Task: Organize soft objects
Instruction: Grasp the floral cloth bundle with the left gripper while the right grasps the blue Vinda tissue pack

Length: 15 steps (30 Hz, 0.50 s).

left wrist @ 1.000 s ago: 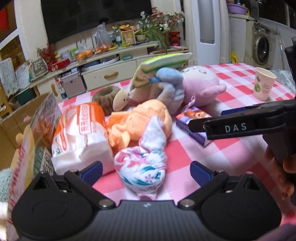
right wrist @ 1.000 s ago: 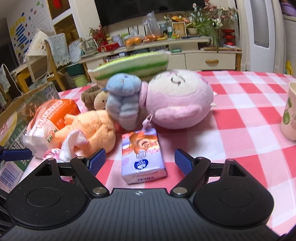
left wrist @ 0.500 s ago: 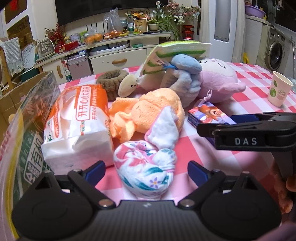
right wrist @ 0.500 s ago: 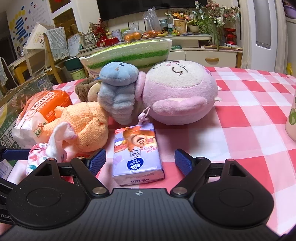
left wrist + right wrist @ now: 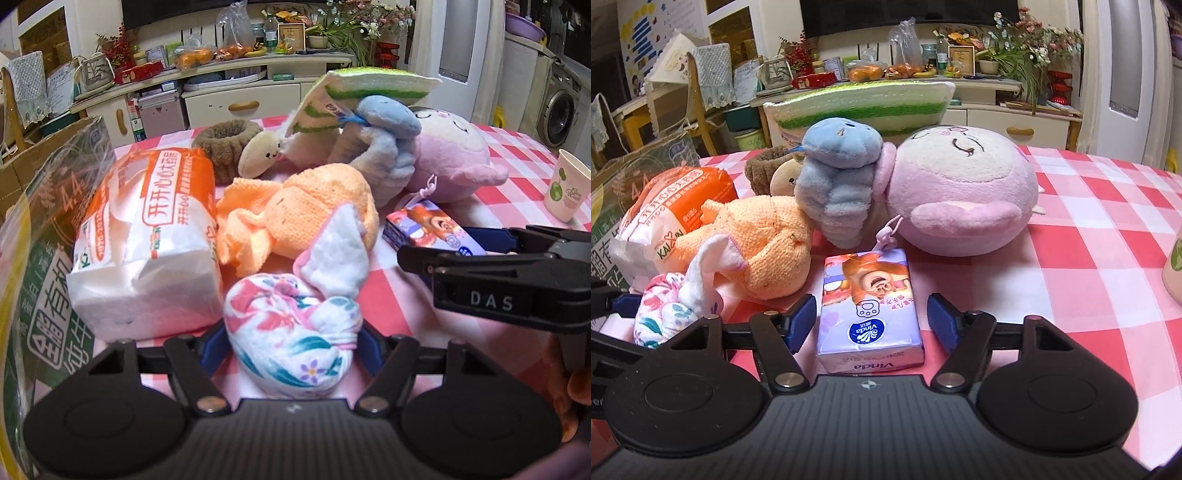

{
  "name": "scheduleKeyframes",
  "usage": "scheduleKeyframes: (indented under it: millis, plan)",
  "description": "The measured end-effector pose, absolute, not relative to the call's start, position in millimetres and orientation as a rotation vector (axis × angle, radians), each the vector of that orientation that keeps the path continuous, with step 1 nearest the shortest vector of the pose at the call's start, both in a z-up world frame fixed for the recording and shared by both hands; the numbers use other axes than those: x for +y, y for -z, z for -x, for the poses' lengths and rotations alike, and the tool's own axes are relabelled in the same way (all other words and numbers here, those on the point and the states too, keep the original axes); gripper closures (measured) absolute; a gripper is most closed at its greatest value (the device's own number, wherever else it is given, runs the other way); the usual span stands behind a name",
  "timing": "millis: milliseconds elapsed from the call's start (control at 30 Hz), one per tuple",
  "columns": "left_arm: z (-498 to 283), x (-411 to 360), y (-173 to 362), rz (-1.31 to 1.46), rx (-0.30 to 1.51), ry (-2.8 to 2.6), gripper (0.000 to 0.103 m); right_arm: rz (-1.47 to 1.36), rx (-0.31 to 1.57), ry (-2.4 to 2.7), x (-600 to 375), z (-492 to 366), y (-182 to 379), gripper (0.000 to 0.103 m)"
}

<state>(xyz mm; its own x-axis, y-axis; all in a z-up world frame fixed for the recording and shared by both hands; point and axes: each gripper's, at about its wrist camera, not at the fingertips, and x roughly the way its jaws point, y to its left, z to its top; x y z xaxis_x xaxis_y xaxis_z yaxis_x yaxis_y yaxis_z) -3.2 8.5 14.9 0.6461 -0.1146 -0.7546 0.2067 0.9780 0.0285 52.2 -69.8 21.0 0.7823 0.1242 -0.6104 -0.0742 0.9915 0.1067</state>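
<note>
Where the left wrist view looks down its own fingers, the left tool [image 5: 293, 341] has its blue pads pressed against both sides of the floral bundle [image 5: 293, 332] at lower centre, clamped on it; a second ago the pads stood wide apart with the bundle between them. The bundle's underside is hidden by the tool body. Left of it sits the tissue pack [image 5: 147, 243], and a bag [image 5: 48, 266] at the left edge is cut off and blurred. Behind the bundle lie the orange towel [image 5: 306, 210], the blue plush [image 5: 384, 147] and the pink plush [image 5: 454, 155], with a striped cushion [image 5: 369, 83] on top. The right tool [image 5: 491, 254] crosses in from the right edge, and here it hides most of the tissue packet [image 5: 424, 221]. A cup [image 5: 565, 190] stands at the right on the table [image 5: 524, 155].

In the right wrist view, the right tool [image 5: 871, 323] is spread, its pads either side of the packet [image 5: 870, 314] and not touching it; the packet sits lower in frame than before. The packet shows whole here. The bundle [image 5: 670, 306] is at lower left, partly behind the tool body, with one left pad [image 5: 622, 304] beside it. The cup [image 5: 1174, 269] is cut off at the right edge. The table [image 5: 1108, 229] is checked red and white.
</note>
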Motion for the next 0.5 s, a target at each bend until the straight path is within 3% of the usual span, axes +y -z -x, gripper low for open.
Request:
scheduleKeyframes:
  millis: [267,500]
  plan:
    - [3.0,8.5,-15.5,-0.118,0.845,0.191,0.036,-0.047,0.659,-0.100,-70.0,-49.5,-21.0,0.035]
    - [5.5,9.3,-15.5,-0.118,0.842,0.198,0.037,-0.046,0.659,-0.101,-74.3,-43.3,-21.6,0.037]
